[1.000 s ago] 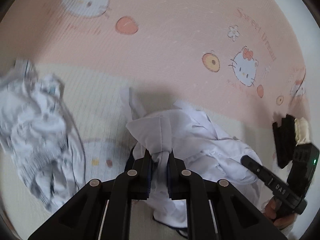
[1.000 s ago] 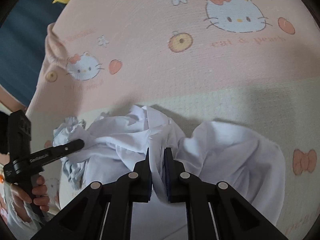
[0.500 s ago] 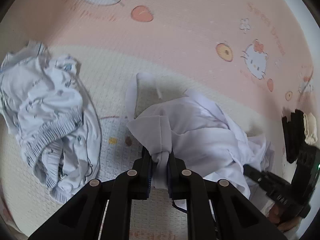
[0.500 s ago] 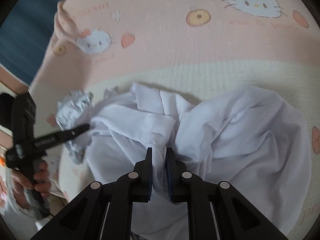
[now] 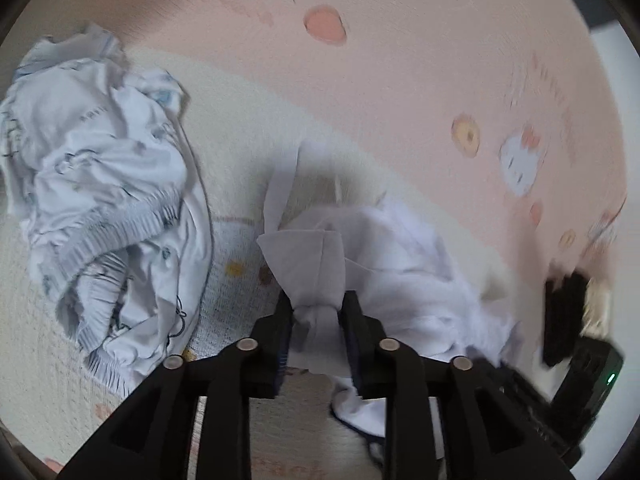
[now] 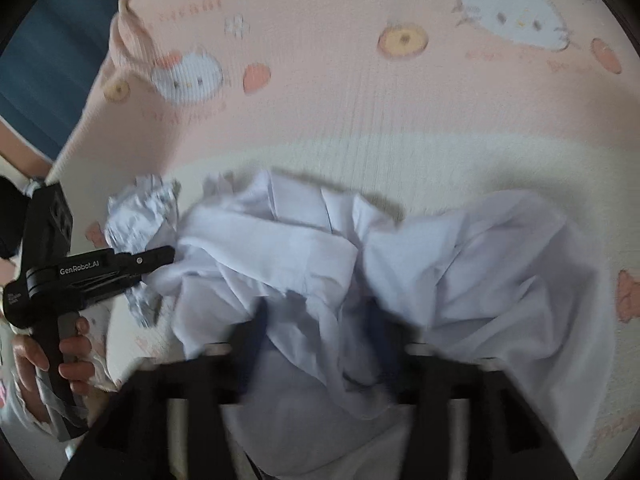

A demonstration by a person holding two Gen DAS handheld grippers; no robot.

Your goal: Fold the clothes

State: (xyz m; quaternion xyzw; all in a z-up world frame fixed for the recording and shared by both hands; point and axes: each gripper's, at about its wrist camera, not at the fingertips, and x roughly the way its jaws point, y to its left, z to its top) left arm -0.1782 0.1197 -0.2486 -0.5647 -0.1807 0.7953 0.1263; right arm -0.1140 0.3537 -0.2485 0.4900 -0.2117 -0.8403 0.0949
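The right hand-held gripper (image 6: 320, 332) is spreading open, releasing the white shirt (image 6: 460, 264), while the left hand-held gripper (image 5: 318, 320) is still clenching a bunched shirt corner over the bed (image 5: 400, 80).

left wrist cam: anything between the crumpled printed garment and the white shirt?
Nothing lies there. In the left wrist view, only bare cream blanket separates the printed garment from the white shirt clamped in the left gripper.

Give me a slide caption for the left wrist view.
Left gripper clamps a bunched white shirt above the pink cartoon-cat blanket, patterned garment beside.
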